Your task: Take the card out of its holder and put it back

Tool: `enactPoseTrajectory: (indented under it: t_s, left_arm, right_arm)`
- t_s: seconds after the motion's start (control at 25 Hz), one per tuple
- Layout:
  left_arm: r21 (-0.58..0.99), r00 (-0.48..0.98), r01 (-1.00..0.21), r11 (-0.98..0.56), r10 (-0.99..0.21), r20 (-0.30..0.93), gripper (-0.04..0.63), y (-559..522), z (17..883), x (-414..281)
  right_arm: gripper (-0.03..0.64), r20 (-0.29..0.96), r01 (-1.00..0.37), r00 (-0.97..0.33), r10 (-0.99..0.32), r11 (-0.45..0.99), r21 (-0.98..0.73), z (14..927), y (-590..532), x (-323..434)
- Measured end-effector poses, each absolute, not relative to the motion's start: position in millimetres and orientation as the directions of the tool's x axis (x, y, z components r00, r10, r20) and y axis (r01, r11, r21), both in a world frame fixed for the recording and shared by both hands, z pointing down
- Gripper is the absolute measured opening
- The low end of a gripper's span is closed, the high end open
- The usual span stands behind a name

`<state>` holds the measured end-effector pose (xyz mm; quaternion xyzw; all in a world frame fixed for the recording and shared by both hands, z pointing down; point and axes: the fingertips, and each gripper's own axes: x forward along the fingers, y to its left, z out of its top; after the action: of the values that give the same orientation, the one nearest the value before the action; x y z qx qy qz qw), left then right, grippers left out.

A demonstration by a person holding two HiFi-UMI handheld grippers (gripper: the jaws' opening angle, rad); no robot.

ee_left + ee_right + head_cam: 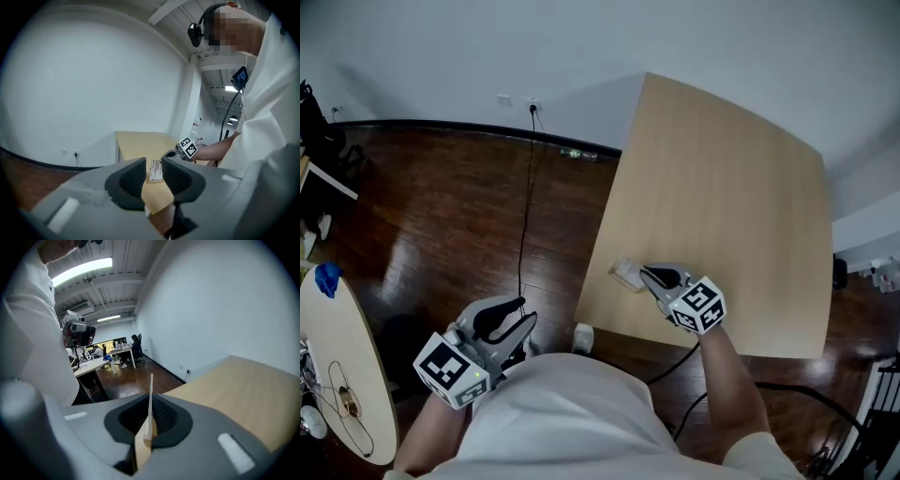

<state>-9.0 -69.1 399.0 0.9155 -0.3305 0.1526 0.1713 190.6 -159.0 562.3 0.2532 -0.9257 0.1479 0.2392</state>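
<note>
Card (150, 394) whereabouts, please?

— It stood pinched edge-on in the right hand-held gripper (649, 274), whose jaws were clenched on it. In the right gripper view only its thin white edge showed, rising above the pads; its faces were hidden.

— Was it out of the holder?

— I could not tell. In the head view the holder (625, 273) lay near the left edge of the tabletop (722, 187), right at the jaw tips, small and blurred. The jaws covered the spot where card and holder would meet. A small wood-coloured piece (147, 439) sat at the card's foot in the right gripper view, but I could not say whether it belonged to the holder.

— And the other hand?

— The left hand-held gripper (153, 174) was released, jaws apart, nothing between the pads. It hung off the tabletop, over the dark floor (450, 216), beside the person's white shirt (572, 412). The holder showed through its gap only as something far behind, on the tabletop, with the right one's marker cube (188, 147) near it.

— Anything cut off?

— The left forearm ran out at the lower border. A round second tabletop (342, 347) at the left border was only partly in view, and the items on it were too small to name.
</note>
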Motion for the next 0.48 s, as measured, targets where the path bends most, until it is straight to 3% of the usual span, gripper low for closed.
enactPoseTrajectory:
  t_s: [0.48]
  left_arm:
    - [0.232, 0.756, -0.633, -0.738, -0.527, 0.387, 0.114, -71, 405, -7]
  right_arm:
    - [0.021, 0.489, -0.543, -0.762, -0.424, 0.830, -0.127, 523, -161, 193]
